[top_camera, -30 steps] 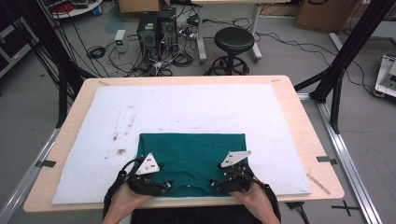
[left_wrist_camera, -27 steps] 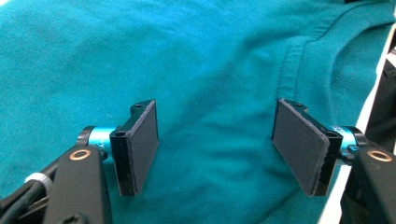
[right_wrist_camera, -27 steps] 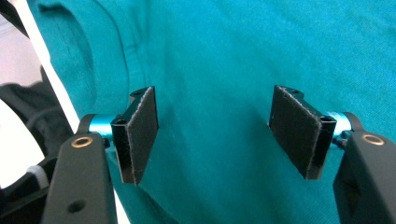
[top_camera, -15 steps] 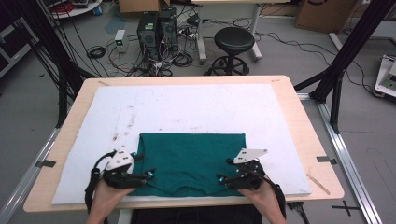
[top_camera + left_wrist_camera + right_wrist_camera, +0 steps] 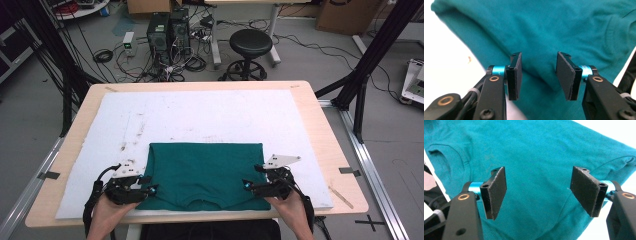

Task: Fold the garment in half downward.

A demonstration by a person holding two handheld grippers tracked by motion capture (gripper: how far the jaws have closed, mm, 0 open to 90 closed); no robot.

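A dark green T-shirt (image 5: pixel 205 170) lies folded flat on the white mat (image 5: pixel 200 115), its collar at the near edge. My left gripper (image 5: pixel 149 190) is at the shirt's near left corner, pointing in over the cloth. Its jaws have just been closing. In the left gripper view the left gripper (image 5: pixel 538 73) still has a gap, with shirt fabric (image 5: pixel 549 25) below it and the pads not pressing. My right gripper (image 5: pixel 248 185) is at the near right corner. In the right gripper view the right gripper (image 5: pixel 541 191) stands wide open above the shirt (image 5: pixel 536 150).
The mat covers most of a wooden table (image 5: pixel 320 130). On the floor beyond the table are a black stool (image 5: pixel 250 45), computer towers (image 5: pixel 167 30) and cables. Black frame posts (image 5: pixel 365 65) stand at both sides.
Both grippers have slid outwards along the shirt's near edge, the left one to the left corner and the right one to the right corner. The shirt has not moved.
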